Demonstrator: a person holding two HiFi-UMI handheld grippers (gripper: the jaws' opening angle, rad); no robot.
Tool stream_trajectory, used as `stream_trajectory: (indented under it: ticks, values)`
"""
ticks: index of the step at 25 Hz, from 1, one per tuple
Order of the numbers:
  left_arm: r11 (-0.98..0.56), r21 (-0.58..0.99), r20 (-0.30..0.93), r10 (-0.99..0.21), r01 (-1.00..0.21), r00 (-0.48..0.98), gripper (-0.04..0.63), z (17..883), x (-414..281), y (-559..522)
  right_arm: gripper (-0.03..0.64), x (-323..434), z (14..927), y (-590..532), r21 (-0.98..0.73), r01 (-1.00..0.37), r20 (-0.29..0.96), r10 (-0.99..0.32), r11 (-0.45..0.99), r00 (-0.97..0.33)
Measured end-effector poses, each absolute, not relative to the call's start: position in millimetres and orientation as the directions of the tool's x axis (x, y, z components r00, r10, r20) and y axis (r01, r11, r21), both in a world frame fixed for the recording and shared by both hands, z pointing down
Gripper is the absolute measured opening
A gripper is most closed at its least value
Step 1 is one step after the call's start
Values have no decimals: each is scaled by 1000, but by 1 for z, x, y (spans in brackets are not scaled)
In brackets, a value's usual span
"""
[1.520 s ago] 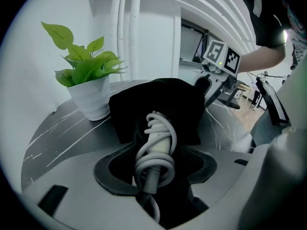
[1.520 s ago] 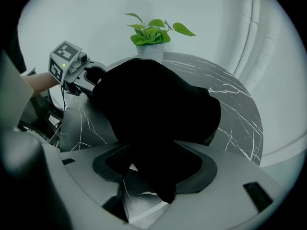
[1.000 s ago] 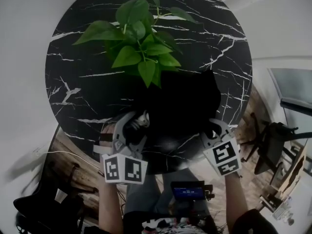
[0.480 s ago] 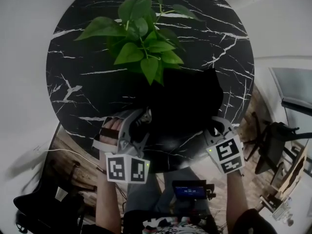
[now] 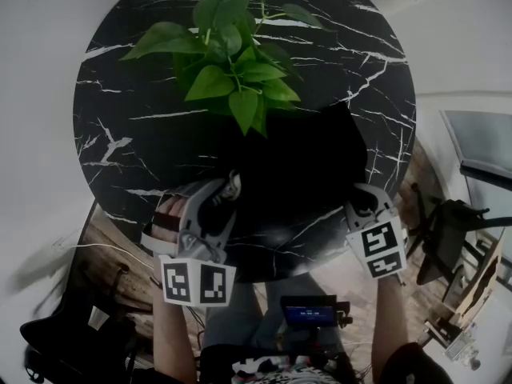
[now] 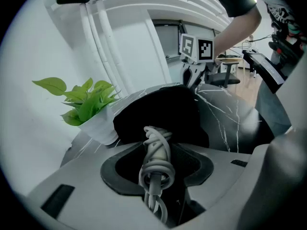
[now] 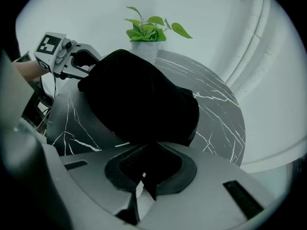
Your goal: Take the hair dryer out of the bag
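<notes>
A black bag (image 5: pixel 308 170) lies on the round black marble table (image 5: pixel 128 134), below the plant. A coiled white hair dryer cord (image 6: pixel 156 150) sticks out of the bag's (image 6: pixel 158 111) near left opening. My left gripper (image 5: pixel 230 186) has this cord (image 5: pixel 233 190) between its jaws, which are closing; the pads do not clearly press on it. My right gripper (image 5: pixel 358 204) is shut on a fold of the bag's right edge (image 7: pixel 144 174). The bag's bulk (image 7: pixel 139 99) rises just beyond the jaws. The dryer's body is hidden inside.
A leafy plant (image 5: pixel 232 62) in a white pot (image 6: pixel 98 126) stands on the table behind the bag. The table's near edge is close to both grippers. A dark chair (image 5: pixel 448 222) stands on the wooden floor to the right. A small lit screen (image 5: pixel 308 316) hangs at the person's waist.
The left gripper's jaws have narrowed around the cord and the gripper has rolled a little. The right gripper has shifted right, drawing the bag's edge with it.
</notes>
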State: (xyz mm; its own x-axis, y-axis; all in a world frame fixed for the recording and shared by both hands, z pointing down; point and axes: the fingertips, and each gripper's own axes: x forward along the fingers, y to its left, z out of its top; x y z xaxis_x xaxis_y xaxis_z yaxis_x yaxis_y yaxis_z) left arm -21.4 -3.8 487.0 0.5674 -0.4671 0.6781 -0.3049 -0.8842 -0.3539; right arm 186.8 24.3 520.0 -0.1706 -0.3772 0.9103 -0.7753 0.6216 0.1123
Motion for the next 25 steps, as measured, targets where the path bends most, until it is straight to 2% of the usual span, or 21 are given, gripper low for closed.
stream_trajectory:
  ticks: [25]
  values:
    - [-871, -289, 694, -476, -396, 540, 164, 484, -79, 14, 35, 249, 508, -20, 280, -782, 886, -463, 556, -12]
